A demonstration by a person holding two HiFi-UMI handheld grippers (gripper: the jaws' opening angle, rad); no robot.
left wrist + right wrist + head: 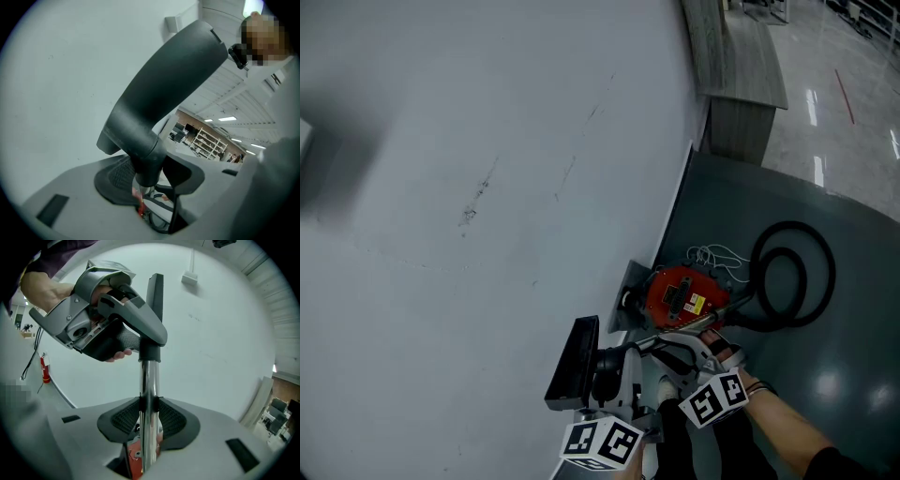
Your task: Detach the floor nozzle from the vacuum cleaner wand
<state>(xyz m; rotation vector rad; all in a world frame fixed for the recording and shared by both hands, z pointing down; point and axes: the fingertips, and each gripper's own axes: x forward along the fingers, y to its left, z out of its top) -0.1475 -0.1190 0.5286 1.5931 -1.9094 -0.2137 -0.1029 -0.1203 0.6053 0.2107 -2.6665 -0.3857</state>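
Observation:
The black floor nozzle (575,364) stands on edge against the white wall. Its dark neck (164,89) runs up from between my left gripper's pads, and the left gripper (150,177) is shut on that neck's lower collar. In the right gripper view the left gripper (139,341) clasps the neck (151,336) just above the chrome wand (149,394). My right gripper (150,406) is shut on the wand, with both pads pressing its sides. The neck's collar still sits over the wand's end. In the head view both grippers (623,375) (694,352) are side by side at the bottom.
The red vacuum body (680,295) lies on the dark floor (825,375) by the wall (469,187), with a black hose loop (792,272) and white cord (712,255) beside it. A grey counter (741,66) stands farther along. A red extinguisher (45,369) is at the wall.

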